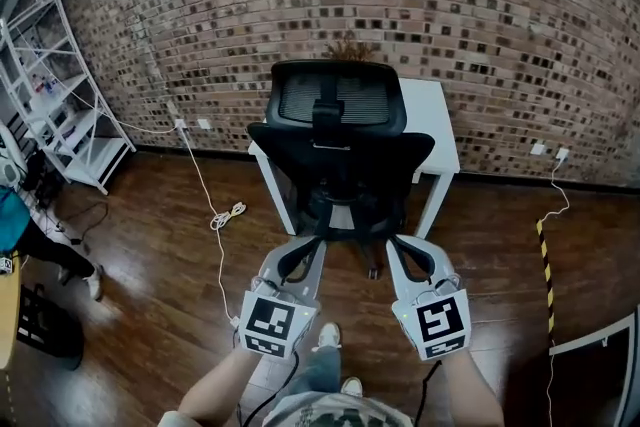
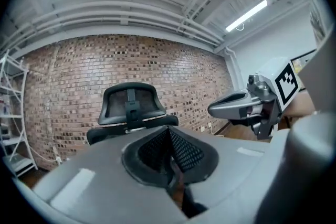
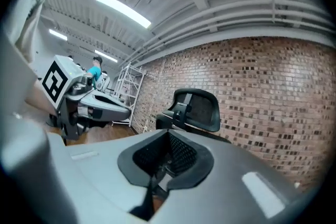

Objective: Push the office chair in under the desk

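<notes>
A black mesh office chair [image 1: 340, 145] stands with its back toward me at the front of a small white desk [image 1: 432, 115] against the brick wall. My left gripper [image 1: 308, 250] and right gripper [image 1: 398, 250] are held side by side, pointing level at the chair's lower part. Both are shut with nothing between the jaws. Whether the tips touch the chair I cannot tell. In the left gripper view the shut left gripper [image 2: 169, 134] faces the chair [image 2: 130, 102], with the right gripper [image 2: 216, 109] alongside. The right gripper view shows the right gripper [image 3: 169, 138] shut, the chair [image 3: 197, 107] ahead and the left gripper [image 3: 125, 110] beside it.
A white shelving rack [image 1: 60, 105] stands at the left wall. A white cable [image 1: 225, 215] runs from a wall socket across the wooden floor left of the chair. A person [image 1: 30, 240] is at the far left edge. Yellow-black tape [image 1: 545, 265] marks the floor at right.
</notes>
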Available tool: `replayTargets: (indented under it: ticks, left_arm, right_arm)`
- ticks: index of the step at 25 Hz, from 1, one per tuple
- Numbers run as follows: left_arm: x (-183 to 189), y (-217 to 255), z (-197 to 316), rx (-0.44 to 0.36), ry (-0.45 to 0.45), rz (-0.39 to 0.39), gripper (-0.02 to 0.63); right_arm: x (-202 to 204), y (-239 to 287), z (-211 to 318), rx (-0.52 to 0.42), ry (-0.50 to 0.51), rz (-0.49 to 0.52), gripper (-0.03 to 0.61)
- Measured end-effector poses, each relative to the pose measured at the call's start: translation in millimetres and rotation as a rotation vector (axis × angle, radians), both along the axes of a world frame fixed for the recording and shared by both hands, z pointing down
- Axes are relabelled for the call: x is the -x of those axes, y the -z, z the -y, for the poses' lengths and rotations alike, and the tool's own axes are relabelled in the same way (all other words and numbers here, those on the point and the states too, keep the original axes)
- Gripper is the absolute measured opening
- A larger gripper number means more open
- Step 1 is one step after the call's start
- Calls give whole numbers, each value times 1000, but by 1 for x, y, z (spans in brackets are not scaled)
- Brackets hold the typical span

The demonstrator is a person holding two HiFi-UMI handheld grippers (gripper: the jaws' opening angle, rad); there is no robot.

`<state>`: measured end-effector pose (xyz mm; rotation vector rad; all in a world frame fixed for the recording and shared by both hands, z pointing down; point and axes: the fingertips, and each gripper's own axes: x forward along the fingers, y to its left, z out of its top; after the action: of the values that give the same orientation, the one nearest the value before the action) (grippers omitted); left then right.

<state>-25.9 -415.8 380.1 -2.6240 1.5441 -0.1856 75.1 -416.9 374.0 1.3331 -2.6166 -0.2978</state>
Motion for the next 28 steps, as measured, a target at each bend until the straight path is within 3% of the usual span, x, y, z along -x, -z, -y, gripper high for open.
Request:
replayTargets:
  ticks: [5,11,19,28]
  left_arm:
    - [-15,0,-46,24,5,-93,17]
    - [-20,4,-78,7,25,-135,17]
    - [-34,-12,-86,58,-41,-197,17]
    - [-23,-14,-79,42,-28,-189,17]
  right_arm:
    - [14,-2,-42,29,57,122,0]
    - [24,0,-78,66,96,222,0]
    - [28,-10,-90,72,46,229,0]
    - [37,-19,-81,97,37,241,0]
